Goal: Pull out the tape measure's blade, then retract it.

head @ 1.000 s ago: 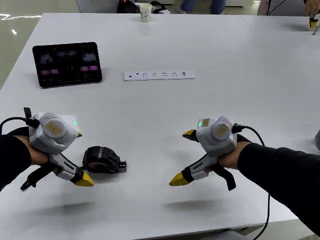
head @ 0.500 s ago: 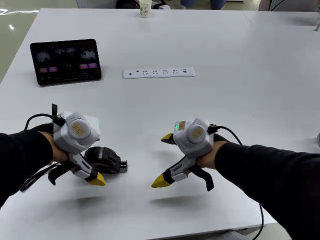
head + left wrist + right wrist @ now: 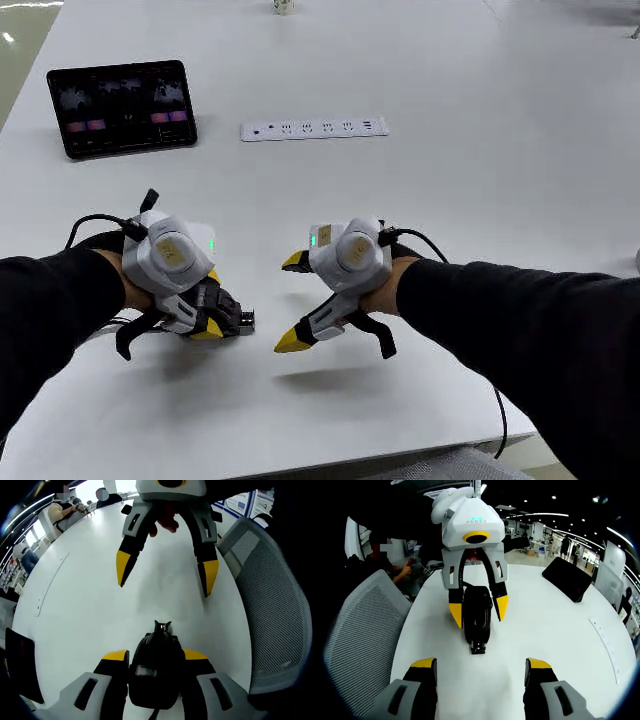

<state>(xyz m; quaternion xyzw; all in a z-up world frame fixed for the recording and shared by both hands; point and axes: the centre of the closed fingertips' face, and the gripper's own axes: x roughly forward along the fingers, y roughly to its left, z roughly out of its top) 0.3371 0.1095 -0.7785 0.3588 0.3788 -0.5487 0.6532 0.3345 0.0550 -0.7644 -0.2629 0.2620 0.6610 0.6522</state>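
While the left gripper [image 3: 212, 305] straddles the tape measure [image 3: 228, 312] on the table [image 3: 450, 180], clamped or not I can't tell, the right gripper [image 3: 293, 300] hangs wide open and empty opposite the hook [image 3: 246, 320], and a loose hold could let it skid once pulled.

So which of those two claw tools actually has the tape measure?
The left gripper: its yellow-tipped fingers press both sides of the black tape measure, while the right gripper hangs open over bare table, facing it.
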